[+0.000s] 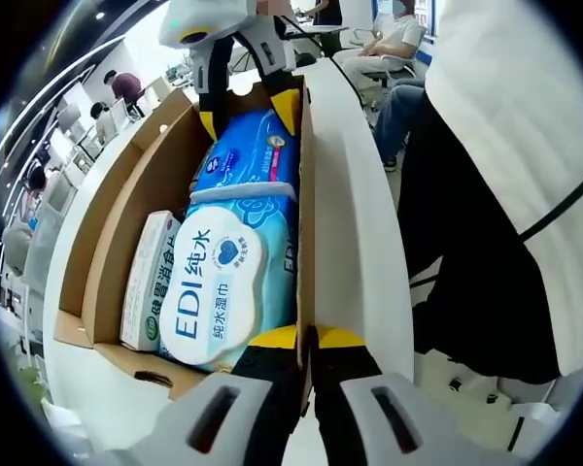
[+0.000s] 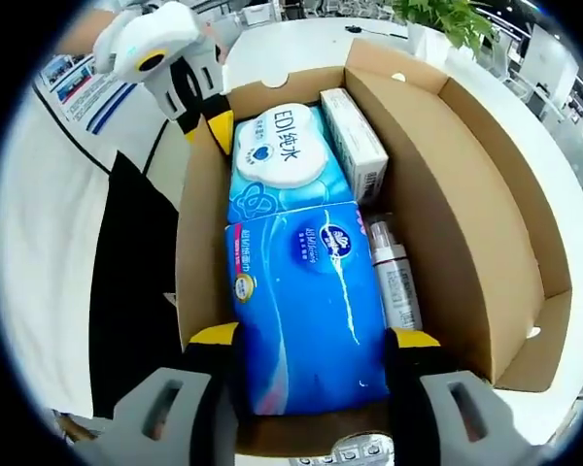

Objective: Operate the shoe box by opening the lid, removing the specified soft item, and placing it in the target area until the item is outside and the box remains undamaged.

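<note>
Tissue pack (image 2: 311, 301) lies in open shoe box (image 2: 466, 194), clamped between right gripper (image 2: 311, 340) jaws; left gripper (image 1: 306, 338) pinches box wall.

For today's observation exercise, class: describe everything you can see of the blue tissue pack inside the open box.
The blue tissue pack is a soft, glossy plastic-wrapped block with white swirl graphics and a round logo. It lies flat in the cardboard box, end to end with the wet-wipes pack, a small spray bottle at its side. The right gripper straddles its near end with yellow-tipped jaws on either side.
</note>
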`<move>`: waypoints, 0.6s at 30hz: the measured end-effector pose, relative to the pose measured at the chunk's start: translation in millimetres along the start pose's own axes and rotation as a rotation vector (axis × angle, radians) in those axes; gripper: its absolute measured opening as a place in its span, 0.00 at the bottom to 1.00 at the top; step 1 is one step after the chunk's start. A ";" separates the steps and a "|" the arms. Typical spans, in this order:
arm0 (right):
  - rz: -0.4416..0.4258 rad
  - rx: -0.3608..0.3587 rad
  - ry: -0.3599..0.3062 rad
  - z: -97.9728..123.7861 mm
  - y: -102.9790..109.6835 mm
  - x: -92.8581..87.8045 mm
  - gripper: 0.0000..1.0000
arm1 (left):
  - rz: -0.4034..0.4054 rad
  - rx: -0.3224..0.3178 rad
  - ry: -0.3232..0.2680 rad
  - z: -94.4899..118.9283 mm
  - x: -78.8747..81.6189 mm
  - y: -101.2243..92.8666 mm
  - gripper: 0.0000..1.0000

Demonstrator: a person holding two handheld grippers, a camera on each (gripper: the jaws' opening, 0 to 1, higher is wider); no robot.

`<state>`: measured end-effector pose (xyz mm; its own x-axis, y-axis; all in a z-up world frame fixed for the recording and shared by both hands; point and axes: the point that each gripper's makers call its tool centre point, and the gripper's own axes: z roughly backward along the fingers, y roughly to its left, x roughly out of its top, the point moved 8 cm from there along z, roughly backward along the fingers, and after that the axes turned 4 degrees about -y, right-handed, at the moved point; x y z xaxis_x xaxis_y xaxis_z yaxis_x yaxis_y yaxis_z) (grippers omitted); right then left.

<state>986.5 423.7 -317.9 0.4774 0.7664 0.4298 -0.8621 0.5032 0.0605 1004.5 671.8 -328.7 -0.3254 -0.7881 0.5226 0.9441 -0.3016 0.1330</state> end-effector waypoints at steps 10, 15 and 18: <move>0.017 0.014 0.134 -23.4 -4.1 4.8 0.68 | 0.013 0.002 0.007 -0.1 0.3 0.1 0.03; 0.030 -0.001 0.208 -35.6 -1.3 3.8 0.71 | 0.028 0.025 0.016 -0.2 1.5 -1.3 0.05; 0.030 -0.002 0.238 -35.7 -0.5 6.6 0.71 | 0.037 0.027 0.017 -0.4 0.9 -0.9 0.05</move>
<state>996.1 442.7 -347.3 0.4782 0.8536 0.2066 -0.8764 0.4792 0.0485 1003.3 671.1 -328.7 -0.2909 -0.8075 0.5132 0.9565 -0.2574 0.1371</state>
